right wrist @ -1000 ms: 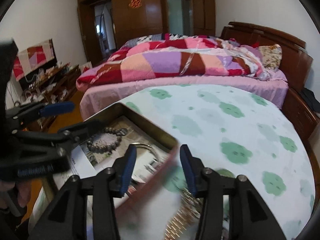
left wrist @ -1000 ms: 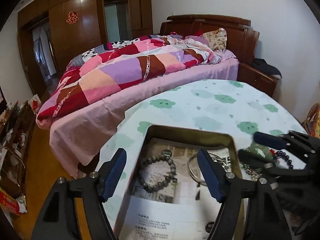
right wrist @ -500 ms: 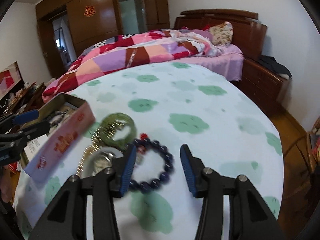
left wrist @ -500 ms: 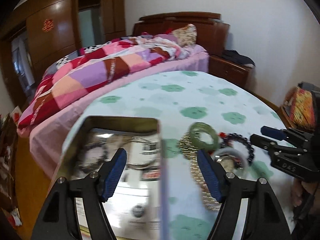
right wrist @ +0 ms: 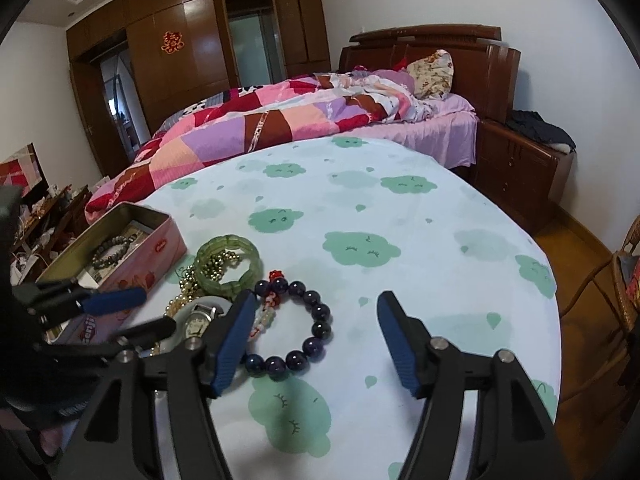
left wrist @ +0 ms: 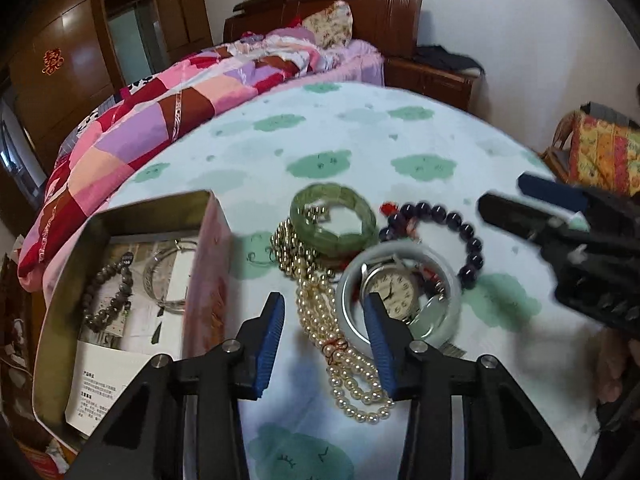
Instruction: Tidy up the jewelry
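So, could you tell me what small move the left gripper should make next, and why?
Probably lower the left gripper a little, as its jaws are closing around the pearl necklace. The strand lies between the blue pads but is not yet pinched, and the open tin waits just to its left.

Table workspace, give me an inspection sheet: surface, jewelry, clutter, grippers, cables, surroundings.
Surface: round table under white cloud-print cloth.
Job's things: open pink tin box holding grey bead bracelet and silver bangle; outside it, green jade bracelet, dark purple bead bracelet, pearl necklace, wristwatch inside pale bangle.
Clutter: printed papers in the tin.
Grippers: left gripper closing over the pearls; right gripper opening, nothing held.
Cables: nothing seen.
Surroundings: bed with patchwork quilt, brown wooden wardrobe.
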The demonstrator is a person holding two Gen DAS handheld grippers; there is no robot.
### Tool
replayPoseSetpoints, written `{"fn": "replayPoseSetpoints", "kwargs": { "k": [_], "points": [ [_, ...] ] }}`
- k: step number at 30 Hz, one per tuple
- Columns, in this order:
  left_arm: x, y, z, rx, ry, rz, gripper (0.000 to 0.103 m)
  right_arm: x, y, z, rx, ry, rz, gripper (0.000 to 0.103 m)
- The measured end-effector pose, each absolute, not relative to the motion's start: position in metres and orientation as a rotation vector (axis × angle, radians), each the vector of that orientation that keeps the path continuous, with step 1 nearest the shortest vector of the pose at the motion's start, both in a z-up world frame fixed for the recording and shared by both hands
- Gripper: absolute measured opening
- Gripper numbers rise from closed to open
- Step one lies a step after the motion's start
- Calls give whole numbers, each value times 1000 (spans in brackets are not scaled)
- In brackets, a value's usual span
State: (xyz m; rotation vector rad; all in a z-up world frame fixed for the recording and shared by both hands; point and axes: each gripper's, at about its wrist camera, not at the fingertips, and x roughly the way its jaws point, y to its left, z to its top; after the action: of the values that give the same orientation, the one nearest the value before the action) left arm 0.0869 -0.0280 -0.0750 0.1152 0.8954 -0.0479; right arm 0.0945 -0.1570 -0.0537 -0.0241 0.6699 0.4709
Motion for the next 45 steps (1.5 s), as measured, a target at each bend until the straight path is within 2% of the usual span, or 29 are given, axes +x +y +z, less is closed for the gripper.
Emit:
{"fn": "replayPoseSetpoints", "kwargs": {
  "k": [2, 7, 11, 14, 17, 30, 32, 34, 41, 42, 43, 45],
  "points": [
    [89, -28, -80, 101, 915, -52, 32, 95, -159, -54, -12, 670, 472, 70],
    [94, -30, -84, 110, 923, -51, 27, 99, -161, -57, -1, 692, 466, 76],
    [101, -33, -89, 137, 928, -54, 25, 103, -162, -60, 3, 716, 461, 76],
    [102, -33, -90, 135, 924, -68, 21, 105, -164, -63, 13, 738, 450, 76],
    [96, -30, -84, 97, 903, -88, 9, 110, -169, -67, 39, 770, 430, 76],
    [66, -17, -52, -31, 781, -121, 8, 118, -172, -76, 50, 859, 404, 76],
    [62, -18, -47, -34, 758, -123, 8, 118, -168, -77, 29, 874, 406, 73],
    [59, -18, -43, -26, 740, -117, 8, 120, -163, -80, 4, 896, 416, 64],
    [56, -15, -44, -33, 735, -108, 8, 113, -136, -82, -161, 904, 405, 61],
    [56, -14, -44, -41, 734, -110, 8, 111, -131, -82, -194, 901, 407, 50],
    [55, -13, -44, -46, 733, -114, 8, 108, -126, -82, -225, 892, 414, 31],
    [54, -14, -42, -43, 726, -114, 8, 104, -119, -81, -271, 874, 417, 16]
  ]
}}
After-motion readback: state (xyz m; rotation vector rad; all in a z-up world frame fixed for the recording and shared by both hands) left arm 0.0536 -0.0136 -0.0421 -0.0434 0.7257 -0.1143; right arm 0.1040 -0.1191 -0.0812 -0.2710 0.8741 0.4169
